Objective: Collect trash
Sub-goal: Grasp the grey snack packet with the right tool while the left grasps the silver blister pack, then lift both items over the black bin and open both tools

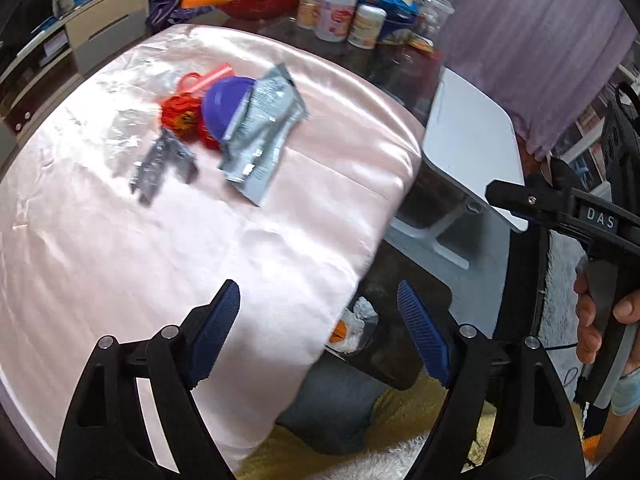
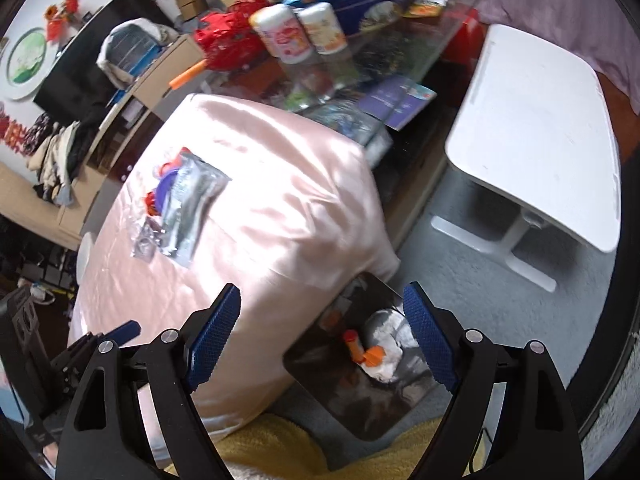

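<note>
Trash [image 1: 224,128] on the far pink cloth [image 1: 160,240] looks light, crinkly; pinch the foil pouch [image 1: 260,136] edge, both grippers [image 1: 318,332] [image 2: 322,332] spread, empty.

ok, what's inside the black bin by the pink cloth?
The black bin holds crumpled white paper and an orange-red tube. Anything beneath them is covered.

Pink satin cloth [image 1: 160,240]; silver-grey printed wrapper [image 1: 262,136]; purple cap [image 1: 224,106]; red-orange net [image 1: 180,114]; white side table [image 2: 536,128]; blue cross-hatched pads [image 2: 214,340] on black grippers; yellow towel [image 2: 272,448]; black bin [image 2: 360,372].
</note>
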`<state>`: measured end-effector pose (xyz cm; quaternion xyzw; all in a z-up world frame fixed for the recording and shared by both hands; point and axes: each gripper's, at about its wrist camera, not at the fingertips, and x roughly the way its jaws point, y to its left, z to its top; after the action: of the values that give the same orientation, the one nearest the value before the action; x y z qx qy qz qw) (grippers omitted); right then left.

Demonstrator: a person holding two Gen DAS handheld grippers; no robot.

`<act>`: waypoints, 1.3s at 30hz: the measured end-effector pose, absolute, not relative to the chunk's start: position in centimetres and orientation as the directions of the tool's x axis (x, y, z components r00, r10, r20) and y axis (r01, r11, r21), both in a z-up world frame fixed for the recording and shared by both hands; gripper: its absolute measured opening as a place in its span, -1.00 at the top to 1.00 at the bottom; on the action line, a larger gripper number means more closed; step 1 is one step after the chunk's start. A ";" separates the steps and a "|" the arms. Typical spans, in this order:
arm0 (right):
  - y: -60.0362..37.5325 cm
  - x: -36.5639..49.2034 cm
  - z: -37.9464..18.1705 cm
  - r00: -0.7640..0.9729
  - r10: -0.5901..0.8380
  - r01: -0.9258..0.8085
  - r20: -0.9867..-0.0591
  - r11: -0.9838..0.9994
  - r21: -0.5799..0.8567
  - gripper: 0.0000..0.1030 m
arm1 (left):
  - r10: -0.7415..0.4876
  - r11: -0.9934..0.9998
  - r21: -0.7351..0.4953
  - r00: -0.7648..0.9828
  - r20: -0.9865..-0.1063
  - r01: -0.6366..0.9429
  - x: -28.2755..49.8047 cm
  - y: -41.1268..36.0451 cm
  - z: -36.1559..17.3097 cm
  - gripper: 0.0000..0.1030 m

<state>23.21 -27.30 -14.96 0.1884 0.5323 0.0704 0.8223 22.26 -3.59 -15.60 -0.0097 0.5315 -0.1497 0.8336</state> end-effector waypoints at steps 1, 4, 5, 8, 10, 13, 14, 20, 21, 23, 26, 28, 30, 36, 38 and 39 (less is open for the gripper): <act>-26.6 23.8 -14.6 0.425 0.320 0.069 -0.847 0.921 0.383 -0.63 | -0.241 0.963 -0.164 0.404 -0.883 0.216 22.6 -2.6 -15.3 -0.49; -24.5 25.5 -13.9 0.429 0.337 0.034 -0.838 0.921 0.388 -0.63 | -0.195 0.978 -0.138 0.438 -0.878 0.159 23.8 -0.3 -14.5 -0.49; -23.7 26.2 -13.7 0.428 0.339 0.026 -0.838 0.922 0.386 -0.63 | -0.177 0.981 -0.123 0.450 -0.875 0.147 24.3 0.5 -14.3 -0.47; -21.4 28.2 -13.5 0.428 0.351 -0.011 -0.833 0.923 0.383 -0.63 | -0.131 0.990 -0.090 0.479 -0.868 0.108 25.8 2.2 -13.7 -0.46; -19.7 29.3 -13.5 0.423 0.367 -0.043 -0.829 0.921 0.387 -0.63 | -0.121 0.992 -0.090 0.489 -0.864 0.087 26.7 3.5 -13.5 -0.36; -17.0 30.6 -13.8 0.402 0.390 -0.086 -0.828 0.917 0.390 -0.60 | -0.109 0.994 -0.084 0.493 -0.863 0.072 28.0 4.9 -13.8 -0.09; -16.1 31.0 -14.1 0.389 0.401 -0.097 -0.829 0.913 0.396 -0.57 | -0.108 0.994 -0.085 0.490 -0.865 0.069 28.4 5.4 -14.0 0.00; -12.8 32.9 -17.0 0.287 0.455 -0.083 -0.843 0.889 0.451 -0.39 | -0.138 0.990 -0.117 0.457 -0.879 0.073 30.3 6.4 -16.0 0.27; -12.5 33.2 -17.3 0.274 0.462 -0.077 -0.844 0.885 0.459 -0.36 | -0.146 0.989 -0.126 0.450 -0.881 0.074 30.5 6.6 -16.3 0.29; -11.7 33.7 -17.8 0.258 0.460 -0.069 -0.849 0.886 0.459 -0.34 | -0.159 0.987 -0.136 0.439 -0.884 0.084 31.0 6.6 -17.0 0.32; -11.0 34.4 -18.5 0.248 0.436 -0.054 -0.865 0.898 0.437 -0.34 | -0.163 0.986 -0.129 0.435 -0.885 0.108 31.9 6.2 -17.7 0.32; -10.8 34.7 -19.2 0.236 0.427 -0.034 -0.873 0.901 0.432 -0.34 | -0.163 0.986 -0.125 0.433 -0.887 0.115 32.5 6.1 -18.2 0.32; -10.3 34.8 -19.2 0.249 0.410 -0.034 -0.878 0.909 0.415 -0.34 | -0.161 0.986 -0.122 0.428 -0.889 0.116 33.0 6.1 -18.7 0.33; -10.4 34.8 -19.1 0.278 0.338 -0.062 -0.899 0.940 0.334 -0.02 | -0.184 0.981 -0.139 0.407 -0.895 0.137 34.3 5.8 -19.6 0.60; -10.7 34.6 -19.1 0.278 0.339 -0.068 -0.899 0.940 0.334 0.07 | -0.190 0.979 -0.144 0.408 -0.893 0.141 34.4 5.7 -19.7 0.59; -10.9 34.6 -19.1 0.278 0.342 -0.069 -0.898 0.939 0.336 0.12 | -0.190 0.979 -0.143 0.408 -0.893 0.142 34.3 5.6 -19.7 0.60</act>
<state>34.58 -10.90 -19.15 0.1163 0.5867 0.1299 0.7908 34.34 5.58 -19.73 -0.0224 0.5351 -0.0990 0.8387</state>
